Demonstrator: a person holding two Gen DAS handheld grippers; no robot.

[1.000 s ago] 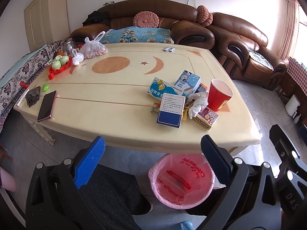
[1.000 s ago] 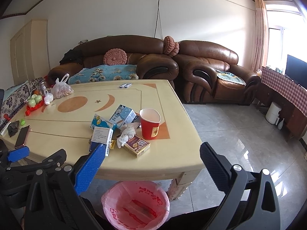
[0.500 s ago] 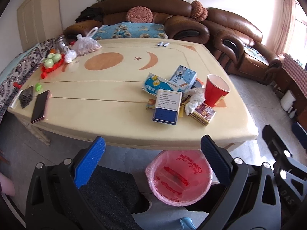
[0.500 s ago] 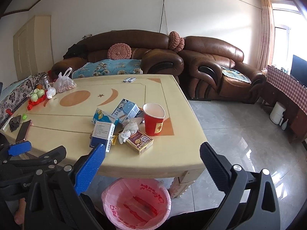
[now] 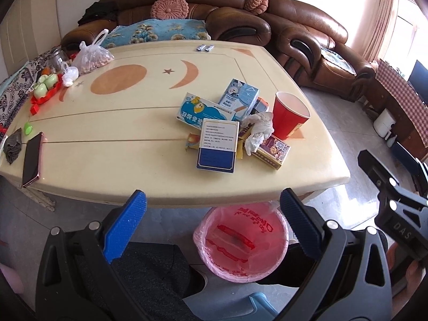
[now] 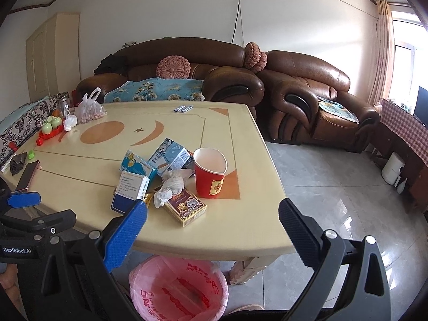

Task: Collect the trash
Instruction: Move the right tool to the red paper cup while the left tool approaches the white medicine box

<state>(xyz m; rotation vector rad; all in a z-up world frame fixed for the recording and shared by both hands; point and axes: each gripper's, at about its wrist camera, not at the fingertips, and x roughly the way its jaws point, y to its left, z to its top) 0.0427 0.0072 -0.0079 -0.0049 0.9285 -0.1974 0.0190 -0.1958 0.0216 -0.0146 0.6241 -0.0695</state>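
Left wrist view: the left gripper (image 5: 211,208) is spread wide and empty; the trash pile, led by a blue-and-white box (image 5: 218,145), lies ahead on the table (image 5: 107,139), the pink-lined bin (image 5: 242,243) just beneath.

Right wrist view: the right gripper (image 6: 211,219) also gapes empty; the red cup (image 6: 210,172) and crumpled tissue (image 6: 169,187) sit ahead, the bin (image 6: 179,287) below.

On the table (image 5: 112,133), toward its right near corner, lies a heap: a cup (image 5: 290,115) at the right, a tissue (image 5: 258,131) just left of it, a flat box (image 5: 218,145) at the front left, a small box (image 5: 271,149) before the tissue, and two cartons (image 5: 204,111) behind. A phone (image 5: 32,159) lies at the left near edge. A bag (image 5: 92,56) sits at the far left. The bin (image 5: 240,243) stands on the floor below the near edge. A sofa (image 6: 187,64) runs behind the table.
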